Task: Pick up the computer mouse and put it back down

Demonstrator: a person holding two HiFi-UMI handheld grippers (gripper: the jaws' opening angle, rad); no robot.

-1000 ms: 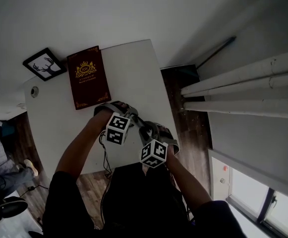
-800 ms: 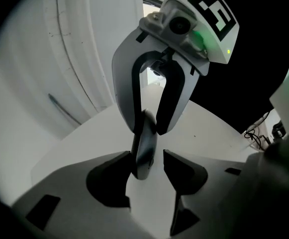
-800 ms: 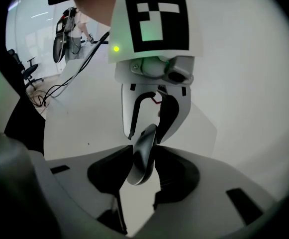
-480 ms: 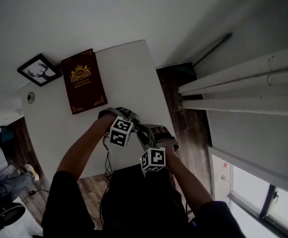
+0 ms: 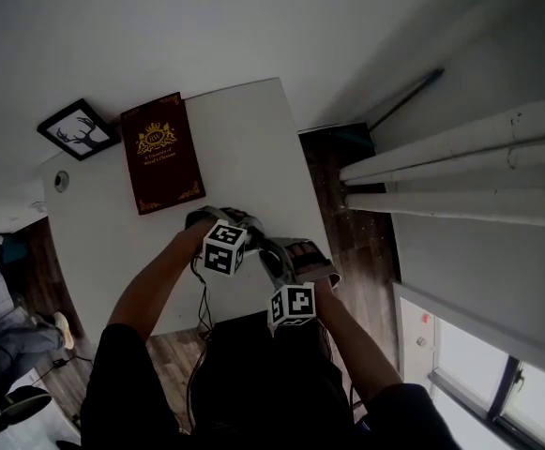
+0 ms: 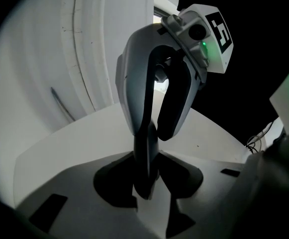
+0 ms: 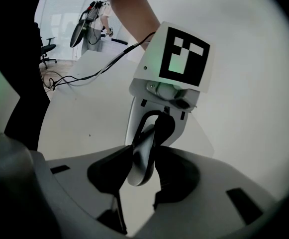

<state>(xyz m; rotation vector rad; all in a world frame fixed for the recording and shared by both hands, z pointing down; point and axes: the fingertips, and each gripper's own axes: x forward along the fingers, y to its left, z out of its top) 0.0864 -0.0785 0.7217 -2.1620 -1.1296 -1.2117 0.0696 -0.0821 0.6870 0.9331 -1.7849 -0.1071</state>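
Two claws meet end-on over the tabletop's (image 5: 244,139) near edge, the computer mouse (image 7: 143,153) lengthwise between them: my right claw (image 7: 137,180) grips one end, and my left claw (image 6: 145,178) has just been closing on the other.

Table (image 5: 253,125): the far half is bare to the right of the book (image 5: 164,153). The book, the frame (image 5: 77,129) and a small round fitting (image 5: 61,180) take up the far left, the wall closes the far edge, and open floor (image 5: 347,214) runs along the right edge. Near middle: left gripper (image 6: 146,180) and right gripper (image 7: 140,177) stand nose to nose, both clamped on the mouse (image 7: 144,151), the left jaws having just closed on it, so neither can advance. A cable (image 5: 199,293) hangs across the near edge under the left arm.
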